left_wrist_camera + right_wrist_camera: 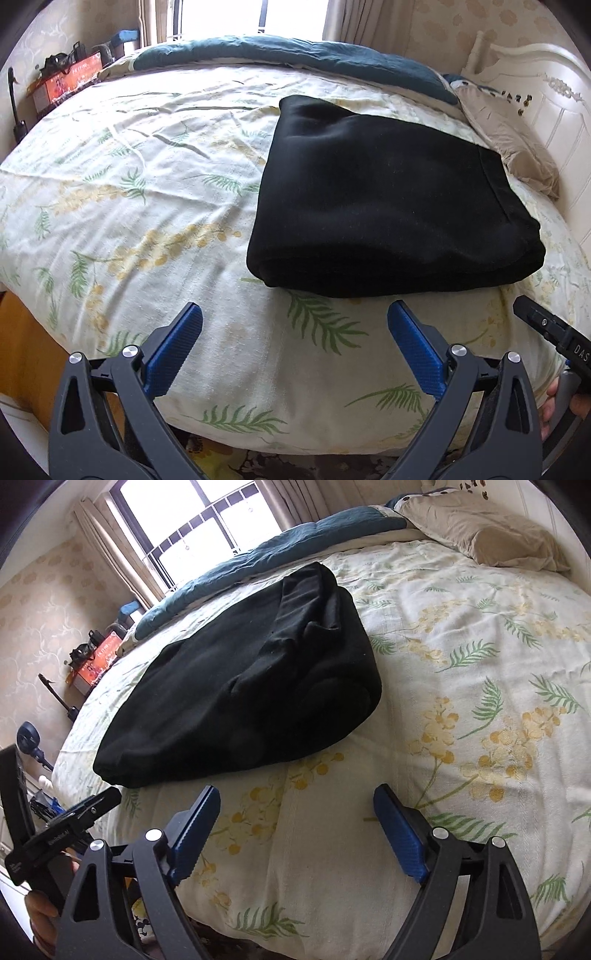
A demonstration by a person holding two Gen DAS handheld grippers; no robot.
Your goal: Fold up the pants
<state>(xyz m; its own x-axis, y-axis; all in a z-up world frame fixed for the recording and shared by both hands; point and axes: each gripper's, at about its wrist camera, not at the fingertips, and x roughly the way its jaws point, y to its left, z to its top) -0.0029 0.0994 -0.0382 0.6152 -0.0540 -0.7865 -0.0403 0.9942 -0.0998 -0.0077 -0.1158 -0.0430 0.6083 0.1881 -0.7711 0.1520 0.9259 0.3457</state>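
Note:
The black pants (388, 199) lie folded into a thick rectangle on the floral bedsheet (147, 206). In the right wrist view the pants (251, 686) lie ahead and to the left. My left gripper (295, 325) is open and empty, held above the sheet just short of the pants' near edge. My right gripper (297, 808) is open and empty, above the sheet near the pants' near corner. The other gripper's body shows at the right edge of the left wrist view (554, 339) and at the left edge of the right wrist view (66, 827).
A teal quilt (288, 51) lies along the far side of the bed. A beige pillow (487, 535) lies by the white headboard (546, 96). A red box (66, 81) and clutter stand beside the bed near the window (199, 520).

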